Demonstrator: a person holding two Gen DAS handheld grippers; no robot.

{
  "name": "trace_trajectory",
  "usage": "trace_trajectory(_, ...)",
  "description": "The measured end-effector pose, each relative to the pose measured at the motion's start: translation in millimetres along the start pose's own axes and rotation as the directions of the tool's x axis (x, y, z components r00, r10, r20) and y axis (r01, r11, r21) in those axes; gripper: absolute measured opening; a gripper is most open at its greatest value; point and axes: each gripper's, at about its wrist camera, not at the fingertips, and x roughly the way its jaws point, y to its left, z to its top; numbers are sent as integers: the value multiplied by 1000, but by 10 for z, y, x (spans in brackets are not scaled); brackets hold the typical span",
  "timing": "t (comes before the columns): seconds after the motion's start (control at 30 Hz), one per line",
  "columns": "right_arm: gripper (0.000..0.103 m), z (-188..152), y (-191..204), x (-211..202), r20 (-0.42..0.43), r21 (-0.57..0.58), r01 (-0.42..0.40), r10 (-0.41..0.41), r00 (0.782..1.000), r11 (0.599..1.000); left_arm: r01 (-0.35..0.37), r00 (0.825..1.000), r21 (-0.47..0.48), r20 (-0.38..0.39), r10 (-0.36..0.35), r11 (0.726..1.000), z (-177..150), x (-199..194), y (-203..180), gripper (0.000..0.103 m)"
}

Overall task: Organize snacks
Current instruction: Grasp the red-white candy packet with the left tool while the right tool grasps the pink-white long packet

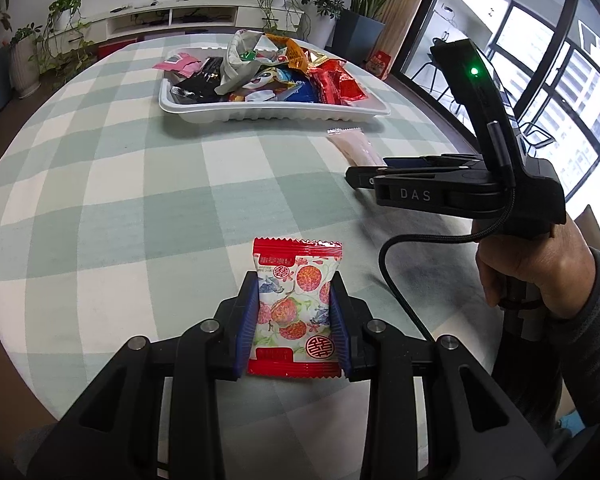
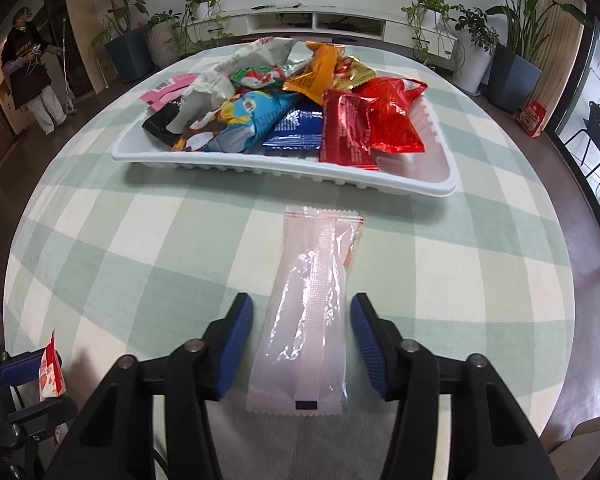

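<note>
My left gripper (image 1: pixel 295 294) is shut on a red and white lychee-print snack packet (image 1: pixel 296 308), held just above the checked tablecloth. The packet also shows at the lower left of the right wrist view (image 2: pixel 51 372). My right gripper (image 2: pixel 302 312) is open, its blue pads either side of a long pale pink packet (image 2: pixel 312 312) lying flat on the cloth. That packet shows in the left wrist view (image 1: pixel 354 146) beyond the right gripper (image 1: pixel 352 176). A white tray (image 2: pixel 432 184) piled with several snack packets stands further back; it also shows in the left wrist view (image 1: pixel 260 114).
The round table has a green and white checked cloth (image 1: pixel 140 200). Potted plants (image 2: pixel 512 40) and a low white TV cabinet (image 2: pixel 320 20) stand behind it. A person (image 2: pixel 32 76) stands at the far left. Windows run along the right.
</note>
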Motion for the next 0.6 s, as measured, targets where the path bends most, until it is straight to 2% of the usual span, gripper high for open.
trace_trajectory(0.2, 28, -66, 13, -68, -6, 9, -22, 22, 1000, 1000, -7, 1000, -5, 6, 7, 1000, -3, -18, 9, 31)
trace_trajectory(0.4, 26, -219, -123, -191, 9, 68, -59, 59, 998, 996, -7, 1000, -6, 13, 7, 1000, -3, -36, 3, 31)
trace_trajectory(0.6, 26, -316, -280, -443, 65, 134, -122, 114, 991, 983, -7, 1000, -3, 28, 7, 1000, 18, -73, -14, 31)
